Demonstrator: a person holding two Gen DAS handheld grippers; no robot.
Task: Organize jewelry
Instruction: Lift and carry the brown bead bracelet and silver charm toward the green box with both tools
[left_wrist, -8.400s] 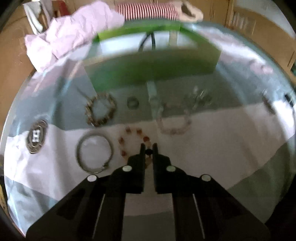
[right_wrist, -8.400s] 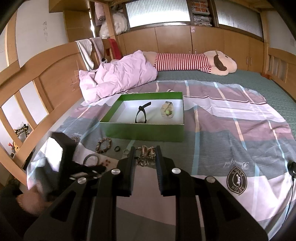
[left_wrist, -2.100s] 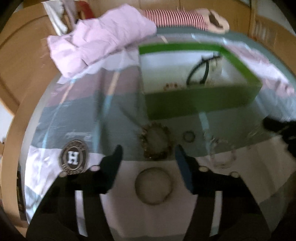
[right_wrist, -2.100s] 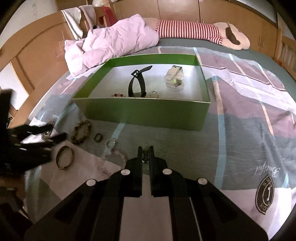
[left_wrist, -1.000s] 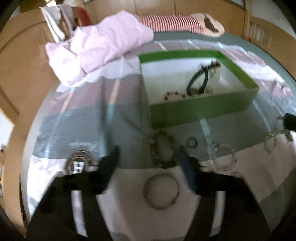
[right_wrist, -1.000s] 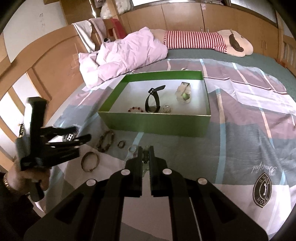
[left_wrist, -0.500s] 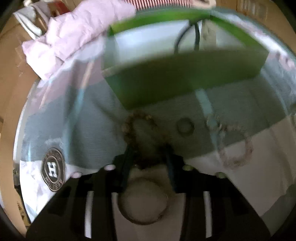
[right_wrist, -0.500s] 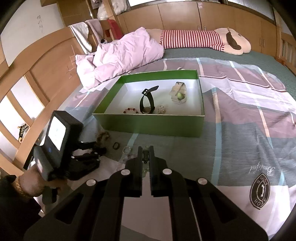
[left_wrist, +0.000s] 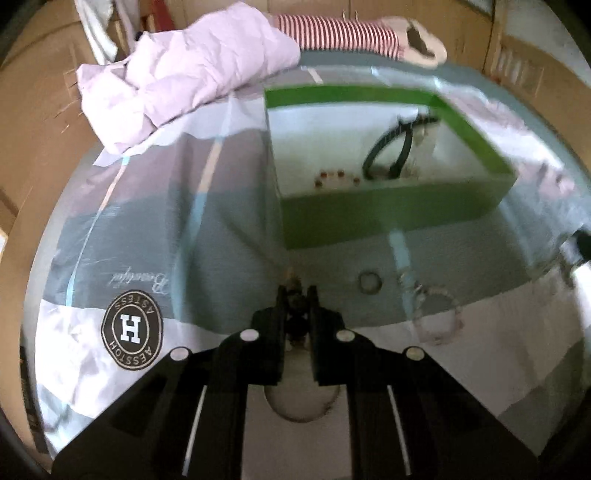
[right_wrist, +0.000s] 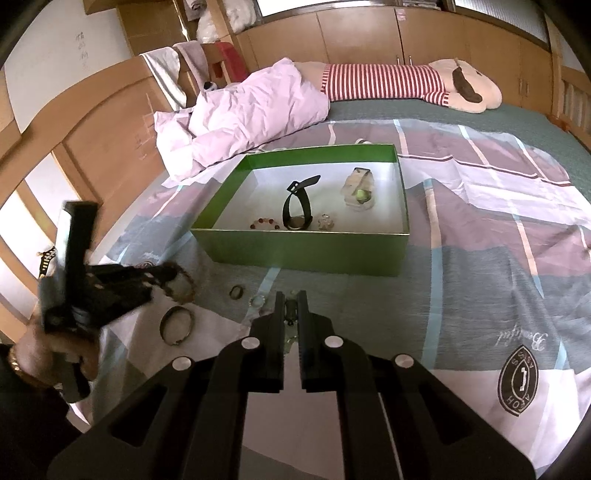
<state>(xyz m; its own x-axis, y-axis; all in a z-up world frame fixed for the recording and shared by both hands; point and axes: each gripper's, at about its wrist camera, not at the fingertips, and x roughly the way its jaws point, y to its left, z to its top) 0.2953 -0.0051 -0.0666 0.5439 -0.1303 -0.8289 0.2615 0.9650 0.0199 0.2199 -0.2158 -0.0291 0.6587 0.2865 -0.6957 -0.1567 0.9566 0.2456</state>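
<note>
A green box stands on the bed, with a black watch, a beige watch and a red bead bracelet inside. My left gripper sits just in front of the box's near left corner. Its jaws are closing, with the brown bead bracelet pinched between them. My right gripper is shut on a small metal jewelry piece in front of the box's near wall.
On the bedsheet lie a metal bangle, a small ring and a clear bead bracelet. A pink quilt and a striped plush toy lie beyond the box. A wooden bed frame runs along the left.
My left gripper came down over the brown bead bracelet and its wide jaws narrowed onto it. The right gripper stayed where it was, shut.
</note>
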